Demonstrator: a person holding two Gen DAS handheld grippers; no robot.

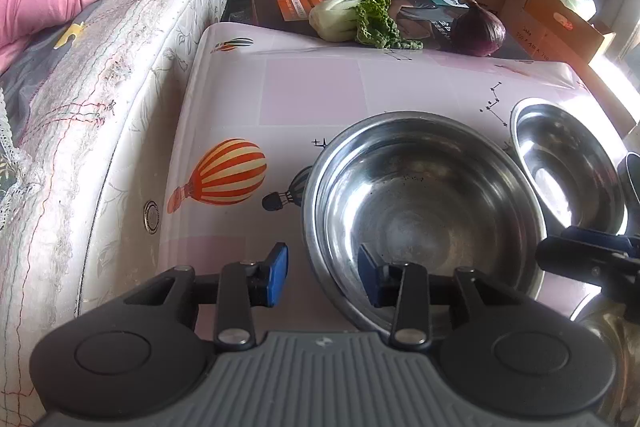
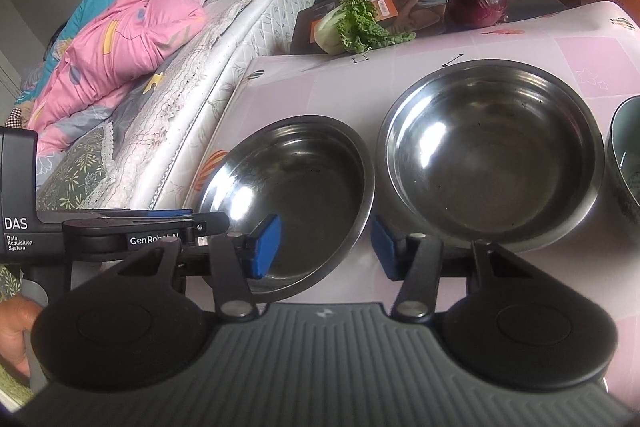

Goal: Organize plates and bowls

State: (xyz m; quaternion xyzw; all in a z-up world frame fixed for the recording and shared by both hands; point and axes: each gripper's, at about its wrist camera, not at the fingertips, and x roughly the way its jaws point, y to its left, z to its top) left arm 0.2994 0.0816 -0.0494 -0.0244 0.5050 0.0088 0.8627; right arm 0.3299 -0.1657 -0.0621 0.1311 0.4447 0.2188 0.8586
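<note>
Two steel bowls stand side by side on the pink table. The left steel bowl (image 1: 420,219) (image 2: 292,203) is nearest both grippers. The right steel bowl (image 1: 568,167) (image 2: 492,151) sits just beyond it. My left gripper (image 1: 323,277) is open, its jaws straddling the left bowl's near-left rim. My right gripper (image 2: 326,247) is open, its jaws straddling the same bowl's near-right rim. A dark ceramic bowl (image 2: 626,171) shows at the right edge. The right gripper also shows in the left wrist view (image 1: 592,259).
A bok choy (image 1: 352,15) (image 2: 352,25) and a purple cabbage (image 1: 478,31) (image 2: 478,1) lie on a dark Philips box (image 1: 280,3) behind the table. A mattress (image 1: 120,87) with pink bedding borders the table's left side. Cardboard boxes (image 1: 560,23) stand at back right.
</note>
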